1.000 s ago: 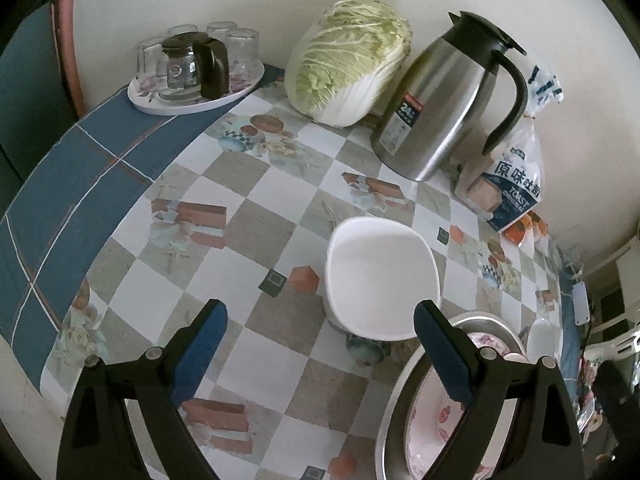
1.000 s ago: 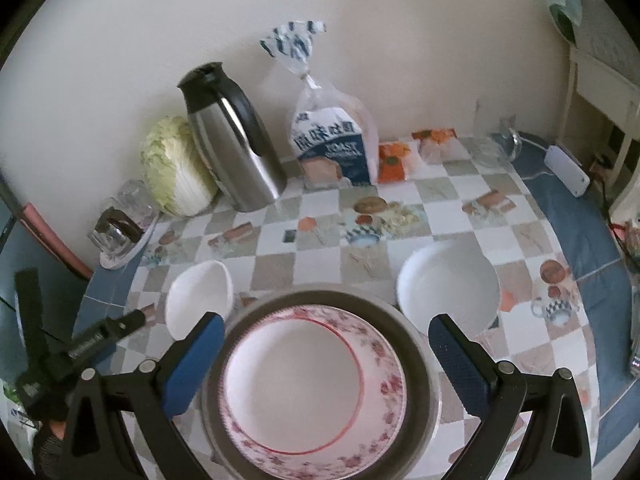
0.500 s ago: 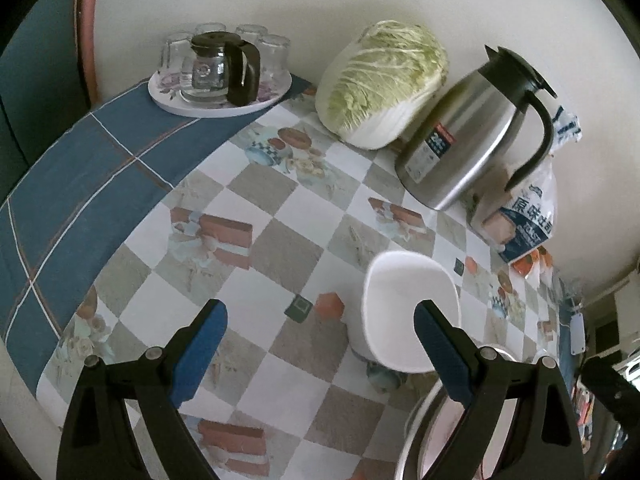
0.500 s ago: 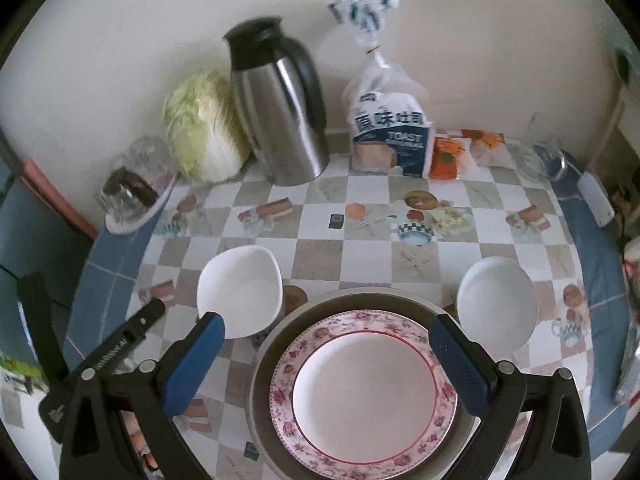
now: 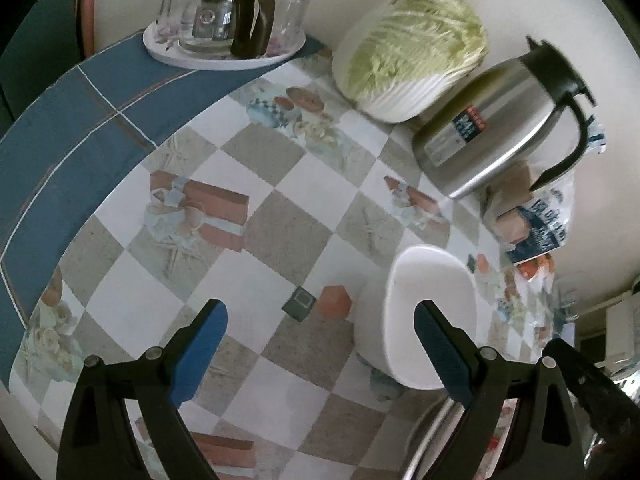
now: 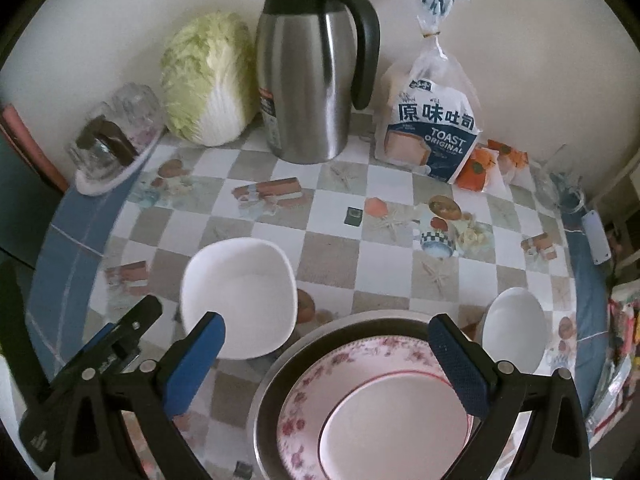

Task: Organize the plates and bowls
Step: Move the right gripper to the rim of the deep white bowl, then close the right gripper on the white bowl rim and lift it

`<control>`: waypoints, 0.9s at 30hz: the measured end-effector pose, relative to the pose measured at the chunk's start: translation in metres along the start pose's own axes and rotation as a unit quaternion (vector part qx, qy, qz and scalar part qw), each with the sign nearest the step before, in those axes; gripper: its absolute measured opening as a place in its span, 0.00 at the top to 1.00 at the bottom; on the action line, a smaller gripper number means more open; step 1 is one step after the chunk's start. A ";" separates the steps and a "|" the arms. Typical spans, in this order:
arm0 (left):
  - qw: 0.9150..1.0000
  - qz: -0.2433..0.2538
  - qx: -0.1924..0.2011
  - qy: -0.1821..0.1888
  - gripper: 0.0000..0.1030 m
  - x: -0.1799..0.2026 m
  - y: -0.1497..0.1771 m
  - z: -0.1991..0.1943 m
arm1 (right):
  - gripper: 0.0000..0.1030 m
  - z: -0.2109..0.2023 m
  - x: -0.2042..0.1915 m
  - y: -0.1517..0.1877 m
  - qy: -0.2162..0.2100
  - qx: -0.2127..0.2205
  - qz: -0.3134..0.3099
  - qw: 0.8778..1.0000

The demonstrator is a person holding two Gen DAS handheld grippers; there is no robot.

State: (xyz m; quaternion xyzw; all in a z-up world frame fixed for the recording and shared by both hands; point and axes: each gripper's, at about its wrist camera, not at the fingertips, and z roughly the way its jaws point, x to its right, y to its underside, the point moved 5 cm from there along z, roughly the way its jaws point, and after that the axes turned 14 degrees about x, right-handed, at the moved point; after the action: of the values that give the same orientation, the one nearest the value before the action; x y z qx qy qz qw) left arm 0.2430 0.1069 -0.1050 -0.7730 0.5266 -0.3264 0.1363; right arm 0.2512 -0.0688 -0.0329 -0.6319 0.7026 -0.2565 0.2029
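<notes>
A squarish white bowl [image 6: 239,295] [image 5: 430,312] sits on the checked tablecloth, left of a metal basin [image 6: 280,364] that holds a pink floral plate [image 6: 384,412]. A second, rounder white bowl [image 6: 514,326] stands to the right of the basin. My right gripper [image 6: 326,364] hovers open above the basin's near side, its left finger by the squarish bowl. My left gripper [image 5: 320,352] is open over bare cloth, its right finger in front of that bowl's rim. In the right wrist view the left gripper [image 6: 96,352] shows at lower left. Only the basin's rim [image 5: 436,424] shows in the left wrist view.
Along the wall stand a tray of glasses with a glass pot [image 5: 224,36] [image 6: 112,148], a napa cabbage [image 5: 412,48] [image 6: 208,80], a steel thermos jug [image 6: 316,64] [image 5: 500,120] and a toast bag [image 6: 432,120]. Snack packets [image 6: 480,164] lie further right. The table's blue border [image 5: 80,120] curves left.
Both grippers have come closer to the table and swung left. The squarish bowl now lies at my right gripper's left finger and my left gripper's right finger. No object has moved.
</notes>
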 end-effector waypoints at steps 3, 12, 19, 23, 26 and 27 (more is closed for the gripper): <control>1.000 -0.010 -0.005 0.006 0.08 -0.001 -0.001 0.009 | 0.08 0.018 0.003 0.003 0.004 -0.021 0.025 0.999; 0.999 -0.031 -0.021 0.027 0.10 0.004 -0.003 0.026 | 0.22 0.052 0.007 0.005 0.015 -0.039 0.040 0.998; 0.998 -0.024 -0.045 0.041 0.29 0.015 0.005 0.040 | 0.33 0.063 0.001 0.003 0.007 -0.036 0.046 0.998; 0.997 -0.022 -0.057 0.045 0.44 0.019 0.010 0.044 | 0.42 0.070 -0.009 0.005 0.001 -0.040 0.034 0.999; 0.996 -0.025 -0.071 0.053 0.51 0.022 0.015 0.050 | 0.42 0.075 -0.015 0.009 0.008 -0.043 0.024 0.999; 0.996 -0.025 -0.074 0.053 0.53 0.022 0.016 0.051 | 0.44 0.076 -0.015 0.009 0.008 -0.043 0.021 0.999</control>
State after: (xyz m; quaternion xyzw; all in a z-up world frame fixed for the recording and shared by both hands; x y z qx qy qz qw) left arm 0.2698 0.0733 -0.1444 -0.7755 0.5360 -0.3310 0.0424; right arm 0.2919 -0.0609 -0.0989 -0.6231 0.7279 -0.2264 0.1752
